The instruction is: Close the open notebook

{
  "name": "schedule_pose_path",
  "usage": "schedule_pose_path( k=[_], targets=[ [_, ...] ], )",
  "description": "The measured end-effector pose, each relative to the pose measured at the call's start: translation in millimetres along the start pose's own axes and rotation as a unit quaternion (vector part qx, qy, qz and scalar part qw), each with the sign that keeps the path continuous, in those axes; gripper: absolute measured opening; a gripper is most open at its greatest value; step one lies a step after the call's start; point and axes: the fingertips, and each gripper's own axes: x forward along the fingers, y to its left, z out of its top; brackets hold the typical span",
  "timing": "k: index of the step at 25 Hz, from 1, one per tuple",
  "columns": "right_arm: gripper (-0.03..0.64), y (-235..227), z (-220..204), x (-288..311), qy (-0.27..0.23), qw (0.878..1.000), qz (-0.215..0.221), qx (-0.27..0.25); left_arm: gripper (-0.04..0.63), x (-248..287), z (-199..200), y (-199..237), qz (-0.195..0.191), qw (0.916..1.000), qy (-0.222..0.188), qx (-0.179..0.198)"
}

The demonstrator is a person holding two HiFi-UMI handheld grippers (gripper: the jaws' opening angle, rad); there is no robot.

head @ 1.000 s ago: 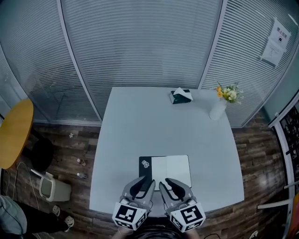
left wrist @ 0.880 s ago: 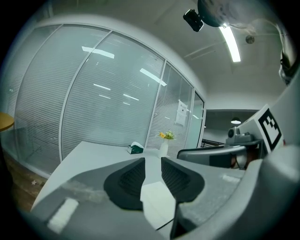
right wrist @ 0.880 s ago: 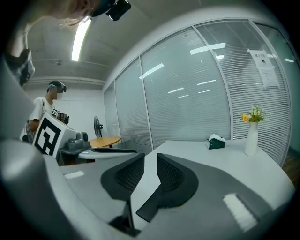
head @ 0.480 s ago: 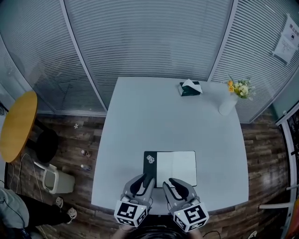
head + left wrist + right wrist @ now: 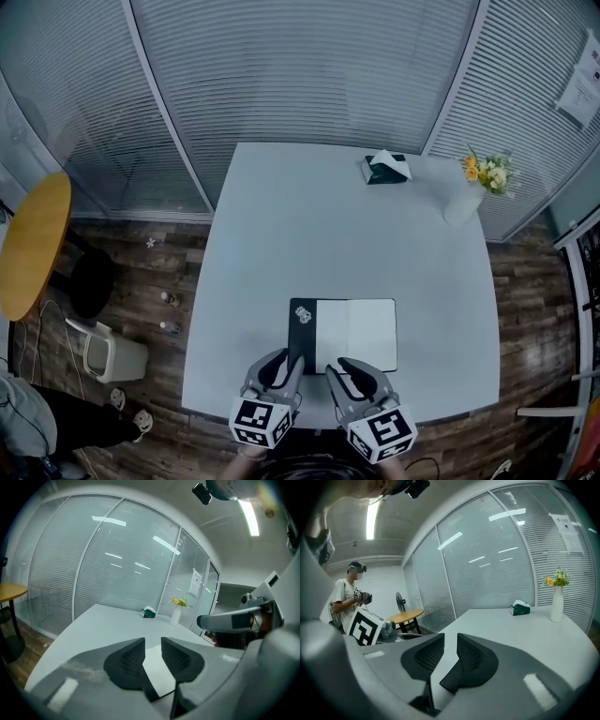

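The open notebook [image 5: 354, 334] lies flat near the table's front edge, white pages up, with a black cover leaf [image 5: 301, 322] spread out at its left. My left gripper [image 5: 285, 357] hovers just short of the notebook's near left corner. Its jaws stand a little apart with nothing between them, and in the left gripper view [image 5: 152, 641] a white page [image 5: 161, 679] shows through the gap. My right gripper [image 5: 343, 368] hangs beside it at the notebook's near edge, its jaws [image 5: 450, 638] likewise slightly apart and empty.
A green tissue box [image 5: 386, 169] and a white vase of flowers [image 5: 466, 201] stand at the white table's [image 5: 281, 244] far right. A round wooden table [image 5: 33, 246] and a bin [image 5: 108, 352] are on the floor to the left. A person [image 5: 350, 599] stands far off.
Both grippers have sunk a little toward the table's front edge. Their jaw gaps look the same, and the notebook lies as before.
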Motion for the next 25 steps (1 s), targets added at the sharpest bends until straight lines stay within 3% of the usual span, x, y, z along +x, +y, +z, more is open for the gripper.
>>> schedule_pose_path(
  k=[9, 13, 25],
  targets=[
    [0.084, -8, -13, -4, 0.015, 1.000, -0.012, 0.009, 0.104, 23, -70, 23, 0.018, 0.9952, 0.090, -0.032],
    [0.084, -11, -16, -7, 0.018, 1.000, -0.015, 0.012, 0.104, 34, -98, 33, 0.030, 0.9897, 0.123, -0.066],
    [0.084, -34, -20, -37, 0.015, 0.999, -0.043, 0.021, 0.144, 57, -159, 48, 0.084, 0.9718, 0.201, -0.091]
  ],
)
